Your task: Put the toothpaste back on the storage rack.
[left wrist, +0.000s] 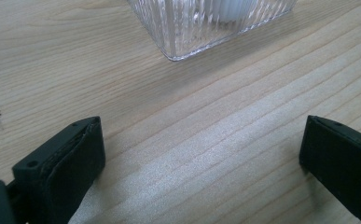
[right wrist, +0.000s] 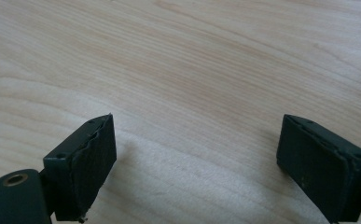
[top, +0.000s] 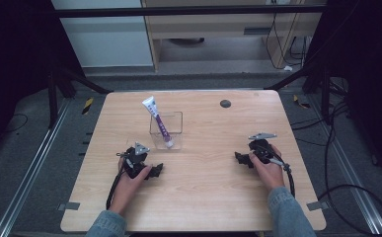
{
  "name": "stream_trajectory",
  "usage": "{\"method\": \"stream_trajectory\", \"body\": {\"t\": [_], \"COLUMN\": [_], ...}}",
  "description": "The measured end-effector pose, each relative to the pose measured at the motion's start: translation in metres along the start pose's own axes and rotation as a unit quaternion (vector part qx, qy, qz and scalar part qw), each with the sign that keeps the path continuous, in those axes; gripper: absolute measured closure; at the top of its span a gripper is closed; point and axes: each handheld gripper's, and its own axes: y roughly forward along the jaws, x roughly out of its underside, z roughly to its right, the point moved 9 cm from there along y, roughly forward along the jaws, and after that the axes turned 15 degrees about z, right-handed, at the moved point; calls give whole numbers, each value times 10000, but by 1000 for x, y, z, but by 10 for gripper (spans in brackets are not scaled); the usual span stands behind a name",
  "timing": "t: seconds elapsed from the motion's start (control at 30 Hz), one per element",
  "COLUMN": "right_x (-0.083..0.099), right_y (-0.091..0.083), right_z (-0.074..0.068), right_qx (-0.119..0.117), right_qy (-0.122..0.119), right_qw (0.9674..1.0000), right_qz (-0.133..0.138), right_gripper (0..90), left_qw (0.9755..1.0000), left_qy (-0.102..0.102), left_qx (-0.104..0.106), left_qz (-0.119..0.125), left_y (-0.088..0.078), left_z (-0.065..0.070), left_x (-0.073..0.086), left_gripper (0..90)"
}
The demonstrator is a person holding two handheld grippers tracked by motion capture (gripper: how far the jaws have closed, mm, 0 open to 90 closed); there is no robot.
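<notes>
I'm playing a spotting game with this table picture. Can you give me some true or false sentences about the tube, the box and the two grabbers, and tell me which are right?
1. The tube stands leaning inside the clear box. True.
2. The left gripper is squeezing the tube. False: its jaws are open with bare table between them, and the tube is in the box.
3. The right gripper has its jaws open with nothing between them. True.
4. The clear box lies tipped over on its side. False: it stands upright with its opening at the top.
5. The tube's white cap end points up out of the box. False: the flat crimped end sticks up, and the cap end is down in the box.
</notes>
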Motion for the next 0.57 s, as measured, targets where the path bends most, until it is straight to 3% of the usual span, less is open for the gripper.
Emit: {"method": "stream_trajectory", "body": {"t": [0.23,0.43,0.57], "right_x": [1,2,2], "right_y": [6,7,8], "right_z": [3,0,3], "right_qx": [231,57,283], "right_qy": [-115,-184,-38], "right_qw": [9996,9998,9996], "right_qz": [140,65,24], "right_gripper": [81,24,3], "left_qw": [10000,10000,10000], "left_qy": [1,1,-1], "left_qx": [0,0,-1], "left_qz": [-1,-1,1], "left_y": [0,0,0], "left_z": [0,0,0], "left_x": [0,0,0], "left_gripper": [0,0,0]}}
